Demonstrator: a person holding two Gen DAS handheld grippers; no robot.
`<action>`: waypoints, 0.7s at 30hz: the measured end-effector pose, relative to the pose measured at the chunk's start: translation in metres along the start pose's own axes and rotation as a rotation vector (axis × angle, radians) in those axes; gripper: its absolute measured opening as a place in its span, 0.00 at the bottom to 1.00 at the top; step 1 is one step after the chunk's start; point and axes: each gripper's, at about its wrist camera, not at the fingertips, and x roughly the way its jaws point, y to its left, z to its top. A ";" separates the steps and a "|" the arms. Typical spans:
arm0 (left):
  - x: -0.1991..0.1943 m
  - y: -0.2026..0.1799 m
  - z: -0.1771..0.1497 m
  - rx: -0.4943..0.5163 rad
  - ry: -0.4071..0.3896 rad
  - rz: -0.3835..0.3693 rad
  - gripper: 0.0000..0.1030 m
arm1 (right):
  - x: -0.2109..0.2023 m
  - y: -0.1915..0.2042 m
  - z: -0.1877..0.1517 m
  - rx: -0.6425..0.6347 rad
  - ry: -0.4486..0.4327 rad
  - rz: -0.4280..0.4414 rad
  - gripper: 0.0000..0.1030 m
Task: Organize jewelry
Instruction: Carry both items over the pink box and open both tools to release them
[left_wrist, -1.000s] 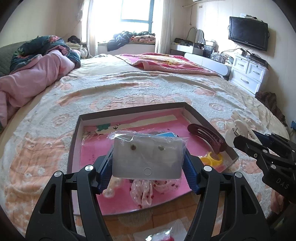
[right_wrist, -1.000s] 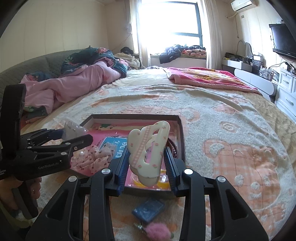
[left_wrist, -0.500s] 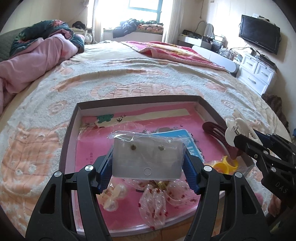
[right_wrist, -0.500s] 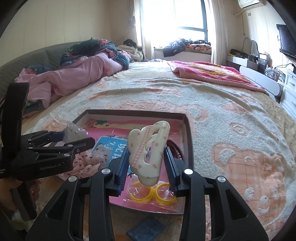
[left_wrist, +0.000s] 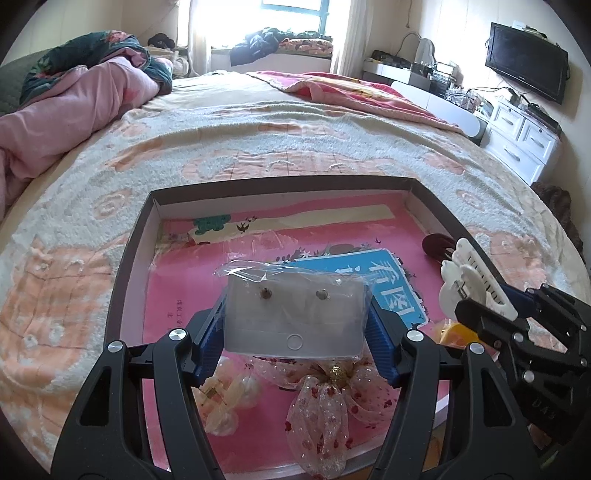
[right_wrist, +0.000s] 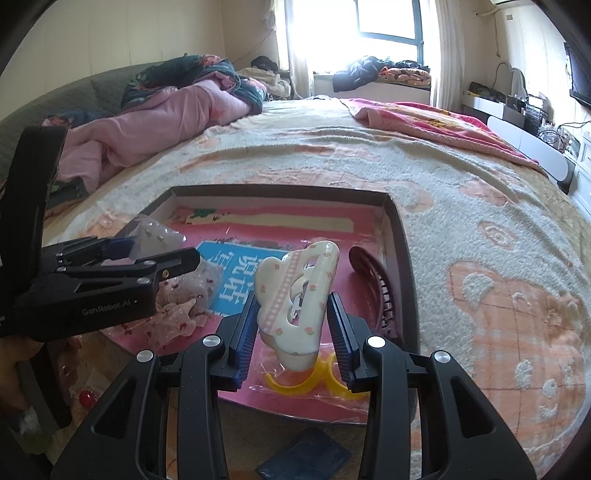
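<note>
Two grippers, both loaded, I log over the shallow box (left_wrist: 133, 236). My left gripper (left_wrist: 295, 332): jaws pinching a bagged earring card (left_wrist: 293, 317); sheer bow (left_wrist: 325, 402) lies beneath them. My right gripper (right_wrist: 293, 325): jaws clamped on a cream hair claw (right_wrist: 295, 299); yellow rings (right_wrist: 314, 380) below, maroon clip (right_wrist: 373, 284) just right.

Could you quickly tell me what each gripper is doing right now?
Left gripper: shut on the earring card.
Right gripper: shut on the cream hair claw.

Earring bag (left_wrist: 293, 314) showing glossy clear plastic; hair claw (right_wrist: 295, 304) gleaming smooth plastic; bedspread (left_wrist: 258, 147) looking nubbly matt cloth.
</note>
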 end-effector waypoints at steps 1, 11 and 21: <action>0.001 0.001 0.000 -0.002 0.003 0.001 0.55 | 0.002 0.001 -0.001 -0.002 0.008 -0.002 0.35; 0.003 0.000 -0.001 0.006 0.011 0.002 0.55 | 0.008 -0.001 -0.005 0.009 0.044 -0.003 0.35; 0.004 -0.003 -0.001 0.018 0.018 0.013 0.57 | 0.000 -0.006 -0.006 0.049 0.023 0.017 0.50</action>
